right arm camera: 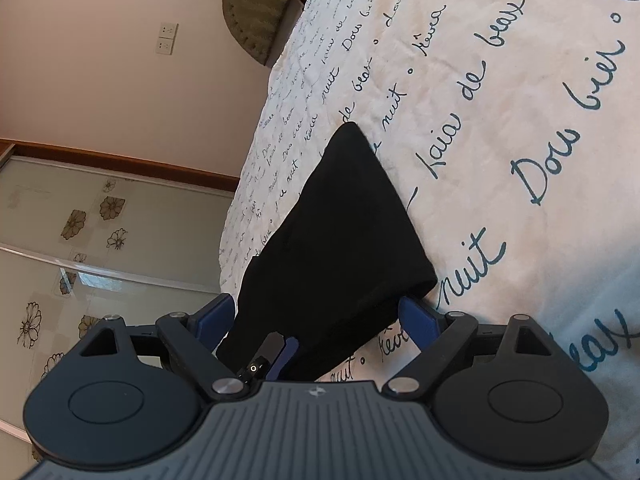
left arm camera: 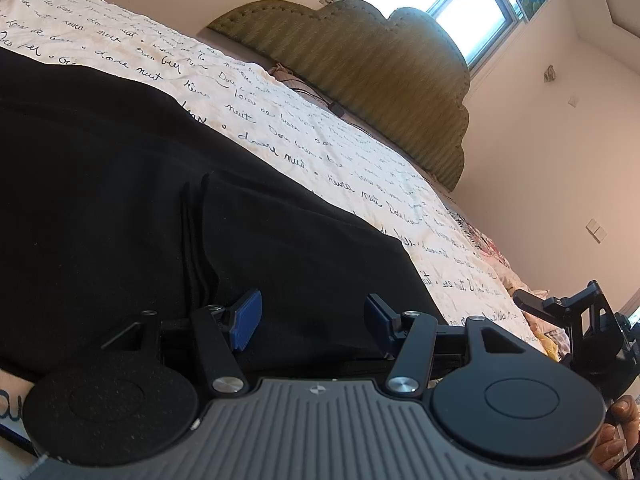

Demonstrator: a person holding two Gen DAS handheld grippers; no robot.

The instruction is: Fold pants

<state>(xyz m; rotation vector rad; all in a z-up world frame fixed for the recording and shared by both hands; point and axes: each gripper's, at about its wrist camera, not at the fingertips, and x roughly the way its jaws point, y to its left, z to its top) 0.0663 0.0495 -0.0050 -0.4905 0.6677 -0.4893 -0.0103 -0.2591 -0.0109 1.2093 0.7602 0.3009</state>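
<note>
Pants (left arm camera: 160,200) are lying flat on the bedspread (left arm camera: 304,128), hem pointing toward the headboard (left arm camera: 360,72). My left gripper (left arm camera: 312,316) is gaping wide over the near edge, gripping nothing. My right gripper (right arm camera: 320,320) is also wide, straddling the cloth without pinching. Risk, I judge: closing on only 1 layer, so the fold is skewing. Black knit, soft, limp; bedspread cream, crinkled, script-printed.

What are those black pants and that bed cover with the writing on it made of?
Black pants: probably a soft matte knit, perhaps cotton jersey; no sheen, and it drapes in limp folds. Bed cover: seemingly a cream woven cotton-like fabric, matte, finely crinkled, printed with dark script.
</note>
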